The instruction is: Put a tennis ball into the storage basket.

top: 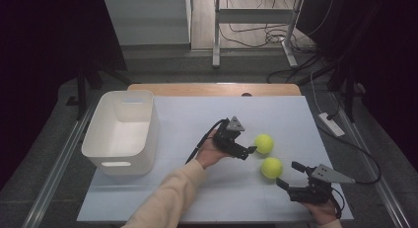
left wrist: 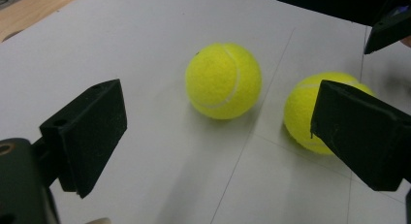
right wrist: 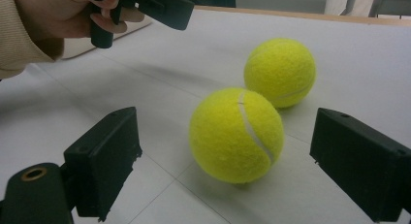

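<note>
Two yellow tennis balls lie close together on the white table top, a farther ball [top: 263,143] and a nearer ball [top: 271,167]. My left gripper [top: 246,142] is open just left of the farther ball [left wrist: 223,81], which lies ahead between the jaws without touching them. Its right jaw partly hides the nearer ball [left wrist: 306,107]. My right gripper [top: 287,173] is open at the front right, beside the nearer ball [right wrist: 236,135]; that ball sits ahead between its jaws, with the farther ball [right wrist: 280,71] behind it. Neither gripper holds anything.
An empty white bin [top: 121,132] with handle slots stands on the table's left side. A wooden strip [top: 217,89] runs along the far edge. The left hand and its gripper [right wrist: 145,6] show at the top left of the right gripper view.
</note>
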A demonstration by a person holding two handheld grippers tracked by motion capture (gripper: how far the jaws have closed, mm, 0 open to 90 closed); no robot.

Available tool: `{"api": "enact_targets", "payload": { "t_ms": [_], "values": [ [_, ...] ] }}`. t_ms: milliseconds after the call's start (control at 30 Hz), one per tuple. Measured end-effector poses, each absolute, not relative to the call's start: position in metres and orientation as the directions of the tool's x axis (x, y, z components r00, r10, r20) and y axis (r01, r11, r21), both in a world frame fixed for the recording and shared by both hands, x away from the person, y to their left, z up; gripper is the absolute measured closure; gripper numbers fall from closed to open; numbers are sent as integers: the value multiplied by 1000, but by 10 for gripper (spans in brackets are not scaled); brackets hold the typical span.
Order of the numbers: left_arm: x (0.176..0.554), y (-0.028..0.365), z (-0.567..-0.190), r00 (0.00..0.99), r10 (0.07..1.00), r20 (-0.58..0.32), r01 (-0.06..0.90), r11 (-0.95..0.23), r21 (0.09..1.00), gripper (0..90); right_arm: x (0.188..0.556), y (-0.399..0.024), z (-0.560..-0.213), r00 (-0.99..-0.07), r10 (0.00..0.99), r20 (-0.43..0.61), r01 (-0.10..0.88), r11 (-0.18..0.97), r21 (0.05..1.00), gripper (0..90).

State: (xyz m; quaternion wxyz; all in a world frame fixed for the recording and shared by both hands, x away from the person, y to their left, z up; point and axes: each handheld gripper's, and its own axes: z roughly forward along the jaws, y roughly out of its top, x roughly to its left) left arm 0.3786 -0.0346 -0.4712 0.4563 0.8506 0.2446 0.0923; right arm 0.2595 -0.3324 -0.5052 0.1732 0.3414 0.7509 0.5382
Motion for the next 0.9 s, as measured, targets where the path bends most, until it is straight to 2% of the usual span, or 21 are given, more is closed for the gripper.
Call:
{"api": "enact_targets", "payload": {
  "t_ms": [900],
  "values": [
    [397,-64,-479,873,478,-99,353,-477,805,63,261,-333,-506,-706,698,116,329,178,927,104]
  ]
}}
